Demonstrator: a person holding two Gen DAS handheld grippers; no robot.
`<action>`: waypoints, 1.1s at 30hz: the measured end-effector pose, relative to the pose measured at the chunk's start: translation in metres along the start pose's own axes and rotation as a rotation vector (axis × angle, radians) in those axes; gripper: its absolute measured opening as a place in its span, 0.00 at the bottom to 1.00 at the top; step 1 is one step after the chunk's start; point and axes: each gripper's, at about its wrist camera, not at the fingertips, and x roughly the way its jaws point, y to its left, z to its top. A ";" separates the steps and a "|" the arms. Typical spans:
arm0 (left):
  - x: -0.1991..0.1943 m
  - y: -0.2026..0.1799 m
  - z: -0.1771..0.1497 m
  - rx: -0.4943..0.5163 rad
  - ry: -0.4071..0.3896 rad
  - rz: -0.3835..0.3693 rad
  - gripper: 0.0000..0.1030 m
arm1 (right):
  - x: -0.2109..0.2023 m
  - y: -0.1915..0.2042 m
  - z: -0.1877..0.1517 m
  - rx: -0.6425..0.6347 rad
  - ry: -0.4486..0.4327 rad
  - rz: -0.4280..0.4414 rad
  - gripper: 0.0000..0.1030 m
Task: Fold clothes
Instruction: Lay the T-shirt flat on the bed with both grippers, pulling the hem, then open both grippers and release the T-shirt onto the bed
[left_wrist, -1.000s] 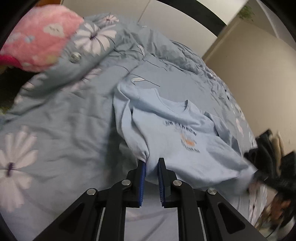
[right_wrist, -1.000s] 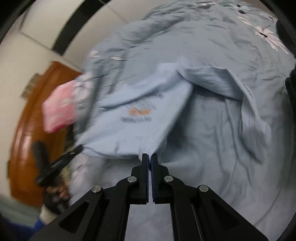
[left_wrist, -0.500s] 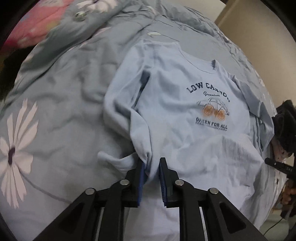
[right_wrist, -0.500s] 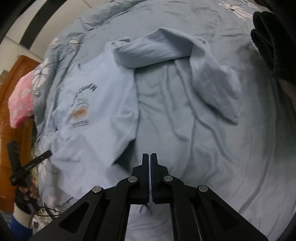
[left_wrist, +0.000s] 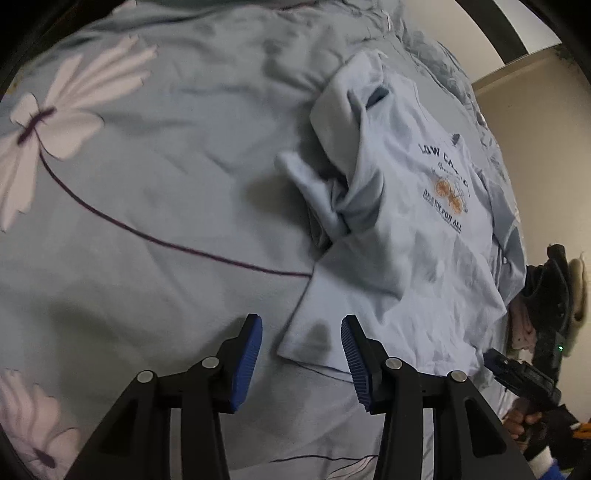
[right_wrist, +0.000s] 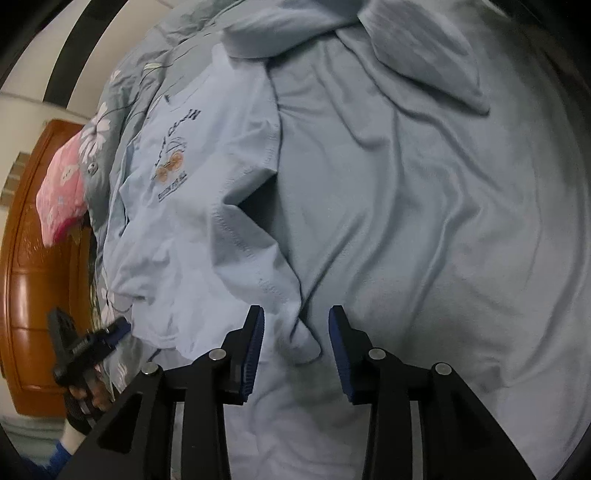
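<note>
A pale blue T-shirt (left_wrist: 417, 236) with a bicycle print lies face up on the floral bedspread (left_wrist: 147, 184), one sleeve bunched at its side. The left gripper (left_wrist: 301, 338) hangs over its hem corner, jaws just opened, blue pads clear of the cloth. The right gripper (right_wrist: 295, 325) likewise stands parted over the other hem corner (right_wrist: 295, 332), holding nothing.

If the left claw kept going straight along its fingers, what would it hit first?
Most likely the near hem corner of the light blue T-shirt, lying between the open left claw fingers, on the floral bedspread; depth is uncertain.
</note>
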 end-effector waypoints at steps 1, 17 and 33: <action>0.004 -0.001 0.000 -0.001 0.010 -0.013 0.47 | 0.005 0.001 0.001 0.005 -0.001 0.002 0.36; -0.046 -0.012 -0.045 -0.004 -0.036 0.070 0.04 | -0.015 0.027 -0.044 -0.025 0.056 0.041 0.07; -0.041 0.016 -0.104 -0.158 0.060 0.065 0.07 | -0.019 -0.020 -0.119 0.089 0.213 -0.069 0.04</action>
